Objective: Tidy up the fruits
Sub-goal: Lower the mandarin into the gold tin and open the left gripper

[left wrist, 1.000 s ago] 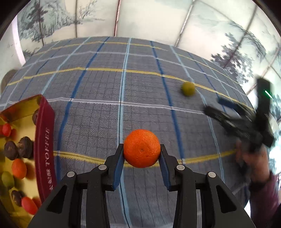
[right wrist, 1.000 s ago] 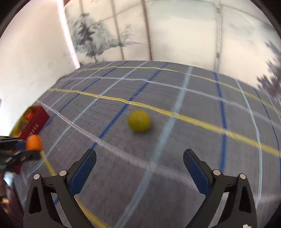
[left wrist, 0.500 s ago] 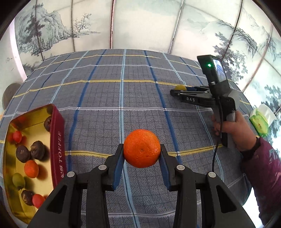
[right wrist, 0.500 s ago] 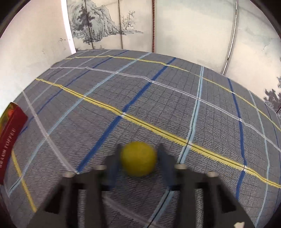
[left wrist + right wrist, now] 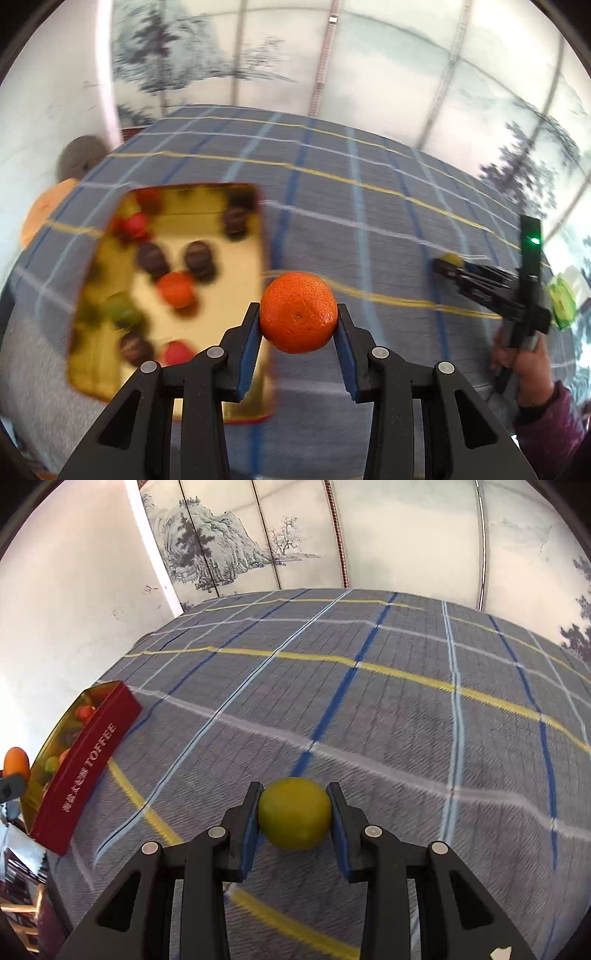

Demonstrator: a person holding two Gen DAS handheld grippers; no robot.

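My left gripper [image 5: 298, 321] is shut on an orange mandarin [image 5: 298, 312], held in the air just right of the gold tin [image 5: 236, 266]. The tin has red outer walls and holds several small fruits, red, orange, green and dark brown. My right gripper [image 5: 294, 812] is shut on a yellow-green round fruit [image 5: 294, 814] just above the checked tablecloth. In the left wrist view the right gripper [image 5: 448, 266] shows at the right edge with that yellow fruit [image 5: 453, 258] at its tip. In the right wrist view the tin [image 5: 79, 760] lies far left, with the mandarin [image 5: 16, 762] beside it.
A grey, blue and yellow checked cloth [image 5: 388, 709] covers the table. A painted folding screen [image 5: 258, 546] stands behind it. A green packet [image 5: 561, 304] lies at the table's right edge. A person's hand and purple sleeve [image 5: 546, 398] hold the right gripper.
The right gripper closed on the yellow-green fruit, which lay free on the cloth a second ago. The left gripper carried the mandarin leftward, so the tin now sits much nearer below it.
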